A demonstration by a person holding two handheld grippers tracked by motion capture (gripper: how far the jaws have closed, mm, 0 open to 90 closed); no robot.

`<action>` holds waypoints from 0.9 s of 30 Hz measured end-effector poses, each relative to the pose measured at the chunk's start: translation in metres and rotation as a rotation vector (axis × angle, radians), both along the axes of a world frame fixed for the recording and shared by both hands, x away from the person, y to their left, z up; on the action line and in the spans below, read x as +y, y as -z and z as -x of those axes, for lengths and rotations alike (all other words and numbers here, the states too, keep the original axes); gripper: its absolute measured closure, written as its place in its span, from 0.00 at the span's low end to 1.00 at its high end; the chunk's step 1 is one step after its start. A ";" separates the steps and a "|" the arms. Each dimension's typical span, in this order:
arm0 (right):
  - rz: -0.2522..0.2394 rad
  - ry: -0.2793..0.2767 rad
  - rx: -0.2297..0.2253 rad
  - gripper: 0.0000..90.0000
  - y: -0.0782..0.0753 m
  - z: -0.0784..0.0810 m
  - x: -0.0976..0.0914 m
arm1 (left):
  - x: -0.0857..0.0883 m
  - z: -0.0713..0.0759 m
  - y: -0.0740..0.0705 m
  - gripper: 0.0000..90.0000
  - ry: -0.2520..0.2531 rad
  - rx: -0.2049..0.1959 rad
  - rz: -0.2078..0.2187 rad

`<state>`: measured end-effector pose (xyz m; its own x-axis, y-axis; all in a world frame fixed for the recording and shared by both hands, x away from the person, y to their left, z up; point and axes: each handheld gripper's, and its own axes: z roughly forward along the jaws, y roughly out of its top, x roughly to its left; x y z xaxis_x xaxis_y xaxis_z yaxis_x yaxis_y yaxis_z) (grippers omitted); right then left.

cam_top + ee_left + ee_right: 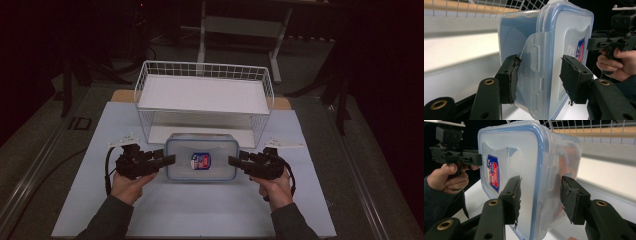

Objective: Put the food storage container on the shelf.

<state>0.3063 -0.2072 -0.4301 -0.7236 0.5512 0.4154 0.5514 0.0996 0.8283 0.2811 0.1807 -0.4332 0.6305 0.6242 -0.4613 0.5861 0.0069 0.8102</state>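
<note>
Plastic lidded box (201,158) clamped endwise between left gripper (167,160), right gripper (234,161).

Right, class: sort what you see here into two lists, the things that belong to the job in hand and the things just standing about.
In the job:
- clear lidded container
- left gripper, jaws on the container's end
- right gripper, jaws on the opposite end

Standing about:
- white wire shelf behind the container
- white mat on the table
- desk frame in the dark background

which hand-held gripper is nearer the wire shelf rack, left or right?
About equal; I can't tell. The left hand-held gripper straddles the lidded container's left end, the right hand-held gripper its right end, both just in front of the wire shelf rack.
</note>
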 end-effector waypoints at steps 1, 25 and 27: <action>0.000 0.001 -0.006 0.57 -0.002 0.000 0.000 | 0.000 -0.001 -0.003 0.55 0.001 -0.004 0.000; -0.021 0.011 -0.128 0.57 -0.063 -0.013 0.000 | 0.000 -0.017 -0.067 0.55 -0.008 -0.135 -0.001; -0.023 0.013 -0.135 0.57 -0.065 -0.014 0.000 | 0.000 -0.018 -0.069 0.54 -0.007 -0.138 0.000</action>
